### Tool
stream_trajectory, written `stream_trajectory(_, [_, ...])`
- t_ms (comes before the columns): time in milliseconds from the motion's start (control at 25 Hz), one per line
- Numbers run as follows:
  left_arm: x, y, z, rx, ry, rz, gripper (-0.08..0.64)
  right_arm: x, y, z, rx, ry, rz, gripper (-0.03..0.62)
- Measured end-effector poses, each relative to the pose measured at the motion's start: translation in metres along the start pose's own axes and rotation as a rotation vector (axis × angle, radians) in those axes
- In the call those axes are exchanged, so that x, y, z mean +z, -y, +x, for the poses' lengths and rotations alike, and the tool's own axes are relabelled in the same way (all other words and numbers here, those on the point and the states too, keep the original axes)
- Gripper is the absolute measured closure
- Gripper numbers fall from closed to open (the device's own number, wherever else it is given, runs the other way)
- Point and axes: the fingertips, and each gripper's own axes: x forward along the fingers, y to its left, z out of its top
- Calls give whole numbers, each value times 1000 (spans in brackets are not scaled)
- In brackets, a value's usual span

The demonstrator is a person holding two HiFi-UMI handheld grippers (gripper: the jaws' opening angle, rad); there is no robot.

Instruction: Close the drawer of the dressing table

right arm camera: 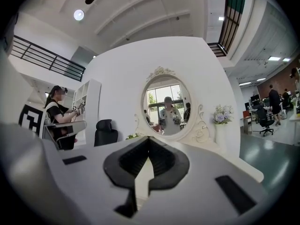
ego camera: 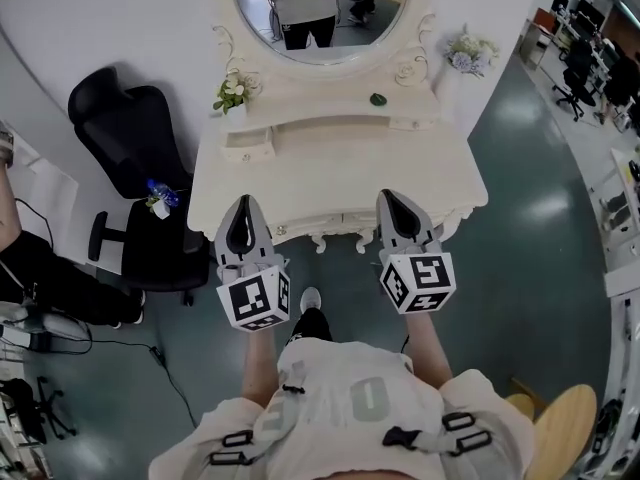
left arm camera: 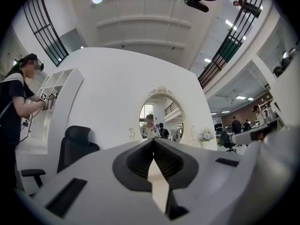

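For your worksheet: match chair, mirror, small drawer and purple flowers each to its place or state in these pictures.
1 chair
2 mirror
3 small drawer
4 purple flowers

a pulled out, on the table's left side
b black, on the floor left of the table
c right of the mirror
d oval, at the table's back

Pairs: 1-b, 2-d, 3-a, 4-c

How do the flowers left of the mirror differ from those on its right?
The left flowers are white with plenty of green leaf; the right flowers are pale lilac with little green. The left flowers sit in a short pot; the right flowers top a taller white vase. Both flank the mirror.
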Motion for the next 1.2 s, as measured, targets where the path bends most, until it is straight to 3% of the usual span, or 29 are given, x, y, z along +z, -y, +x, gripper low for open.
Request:
stream_trajectory(480, [-14,-104,138,-35,8,17,540,11,-43,173,14,-6,3,584])
stream_trajectory(800, [-16,-141,170,25,5,34,540,16,-47,226,13,-2,11,584])
stream_trajectory(1200, [-21,-150,175,84,-13,29,540,18,-40,246,48,-5,-2,584])
